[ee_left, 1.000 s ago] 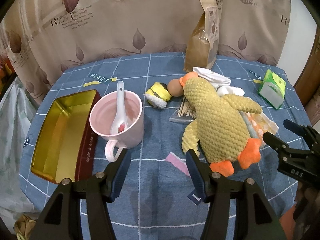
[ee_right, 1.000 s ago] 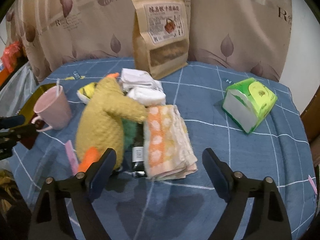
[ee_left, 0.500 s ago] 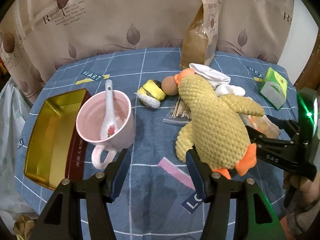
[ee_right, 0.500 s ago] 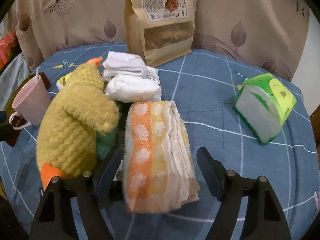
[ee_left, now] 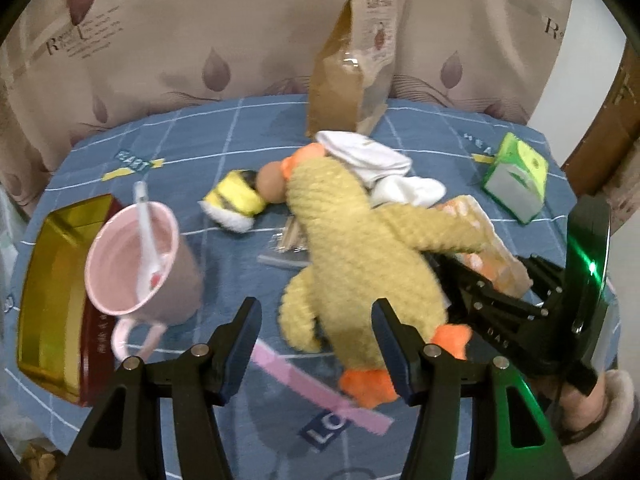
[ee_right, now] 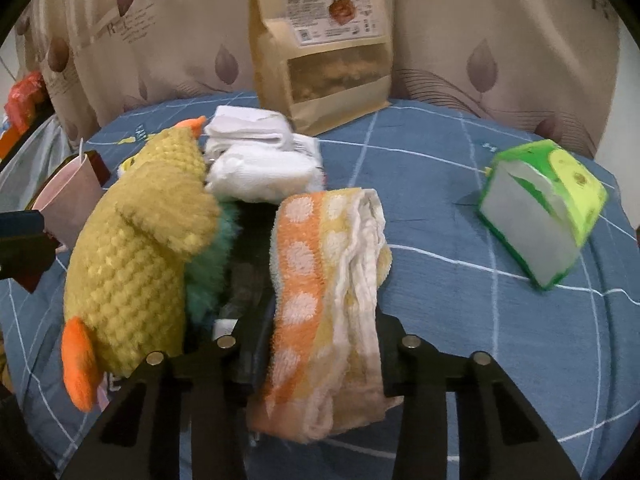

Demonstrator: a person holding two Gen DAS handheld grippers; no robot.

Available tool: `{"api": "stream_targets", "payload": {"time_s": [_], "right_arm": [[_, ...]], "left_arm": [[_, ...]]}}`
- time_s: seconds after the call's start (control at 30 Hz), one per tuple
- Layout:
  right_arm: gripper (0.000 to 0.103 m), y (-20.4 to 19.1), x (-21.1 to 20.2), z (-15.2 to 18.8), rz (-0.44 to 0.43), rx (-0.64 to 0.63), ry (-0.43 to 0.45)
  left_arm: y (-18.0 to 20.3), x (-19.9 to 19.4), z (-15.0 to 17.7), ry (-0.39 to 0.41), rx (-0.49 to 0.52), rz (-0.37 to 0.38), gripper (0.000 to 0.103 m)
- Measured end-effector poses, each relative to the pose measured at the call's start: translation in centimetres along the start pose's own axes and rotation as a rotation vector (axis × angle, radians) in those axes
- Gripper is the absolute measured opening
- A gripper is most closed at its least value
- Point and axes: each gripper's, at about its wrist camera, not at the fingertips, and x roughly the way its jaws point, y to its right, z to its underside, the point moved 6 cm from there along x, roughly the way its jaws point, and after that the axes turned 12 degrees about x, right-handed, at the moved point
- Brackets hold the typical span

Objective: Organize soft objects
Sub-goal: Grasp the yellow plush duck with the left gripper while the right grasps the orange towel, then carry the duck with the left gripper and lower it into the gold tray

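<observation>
Folded towel (ee_right: pixel 328 280): terry cloth, orange and yellow bands with white dots, pale underside; lies on the blue checked bench (ee_right: pixel 460 320) beside a knitted yellow plush duck (ee_right: pixel 136 260). Right claw (ee_right: pixel 324 336): jaws have just been closing, pads now pinching the towel's near end. Left claw (ee_left: pixel 316 340): jaws wide, empty, over the duck's lower edge. Rolled white socks (ee_right: pixel 256 152) behind.

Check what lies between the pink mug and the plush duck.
In the left wrist view, only bare blue tablecloth lies directly between the pink mug and the plush duck; the bee plush sits farther back.
</observation>
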Motion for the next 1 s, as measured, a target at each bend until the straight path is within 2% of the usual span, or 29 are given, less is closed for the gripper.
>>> {"api": "stream_targets", "payload": {"time_s": [0.23, 0.37, 0.43, 0.73, 0.83, 1.0], "right_arm": [[0.036, 3.9, -1.2, 0.4, 0.058, 0.057, 0.024], [0.036, 5.2, -1.0, 0.6, 0.046, 0.096, 0.018], [0.036, 5.2, -0.8, 0.7, 0.038, 0.1, 0.015], [0.037, 5.2, -0.5, 0.7, 0.031, 0.096, 0.025], [0.038, 5.1, -0.5, 0.8, 0.034, 0.092, 0.024], [0.04, 5.2, -0.5, 0.8, 0.031, 0.091, 0.024]], "left_arm": [[2.4, 1.2, -1.2, -0.009, 0.007, 0.075, 0.059], [3.2, 2.4, -2.1, -0.008, 0.0, 0.09, 0.059], [3.4, 3.3, -2.5, -0.017, -0.008, 0.095, 0.063], [3.1, 5.5, -3.2, -0.018, -0.018, 0.033, 0.078], [2.8, 6.4, -3.1, -0.026, -0.011, -0.014, 0.078], [2.5, 6.5, -2.7, -0.003, -0.013, -0.014, 0.078]]}}
